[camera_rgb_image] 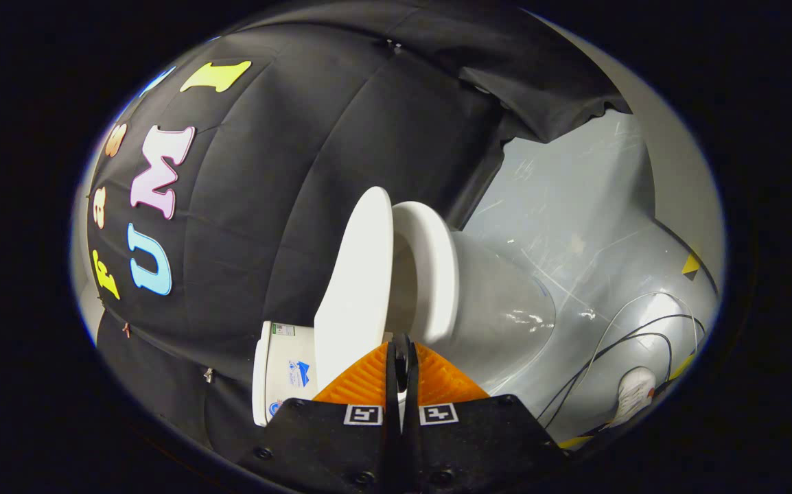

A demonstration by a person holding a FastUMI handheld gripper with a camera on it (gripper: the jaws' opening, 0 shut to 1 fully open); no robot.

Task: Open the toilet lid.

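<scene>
Behind everything you have the booth's black cloth wall filling the upper left, while a scuffed, glossy grey floor with black cables lies right.

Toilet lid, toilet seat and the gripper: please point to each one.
toilet lid (358, 288), gripper view, on its flat raised face.
toilet seat (434, 274), gripper view, on its rim.
gripper (401, 360), gripper view, between its closed fingertips, at the lid's edge.
</scene>
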